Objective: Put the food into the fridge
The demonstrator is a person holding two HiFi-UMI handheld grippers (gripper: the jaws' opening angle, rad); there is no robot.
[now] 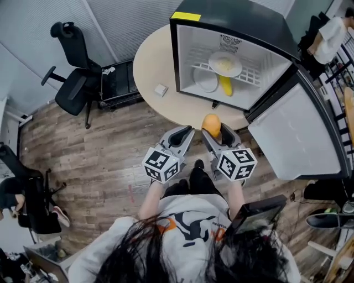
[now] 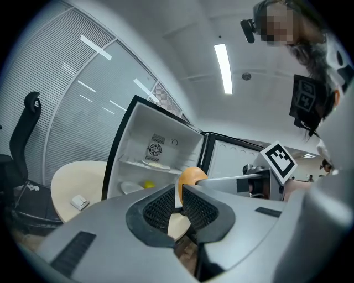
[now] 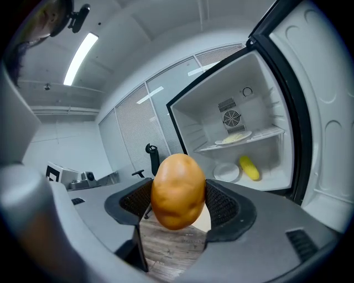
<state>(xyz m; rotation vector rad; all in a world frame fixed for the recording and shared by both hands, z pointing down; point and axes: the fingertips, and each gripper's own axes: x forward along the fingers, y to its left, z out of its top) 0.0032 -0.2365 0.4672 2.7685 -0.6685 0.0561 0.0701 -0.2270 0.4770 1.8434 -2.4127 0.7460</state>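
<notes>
Right gripper (image 3: 178, 202): clamped on an orange-brown, egg-shaped potato (image 3: 178, 188), one pad on each side
Left gripper (image 2: 179, 200): jaws drawn together, nothing between them; just beside the right gripper
Potato position: outside the fridge, over the near edge of the round beige table (image 1: 152, 61), facing the open compartment
Fridge (image 1: 232, 16): small, black case, white inside, standing on the table; door (image 1: 293, 138) swung wide to the right
Wire shelf: white plate with pale food (image 1: 225, 63)
Fridge floor: second white plate (image 1: 206, 80), long yellow food item (image 1: 226, 85) beside it
Table, left of fridge: small white box (image 1: 161, 90)

Your fridge (image 1: 232, 22) stands on the worktop's (image 1: 152, 66) right side, box (image 1: 161, 90) left of it; potato (image 1: 211, 122) in your right tool (image 1: 212, 131) at near edge.
</notes>
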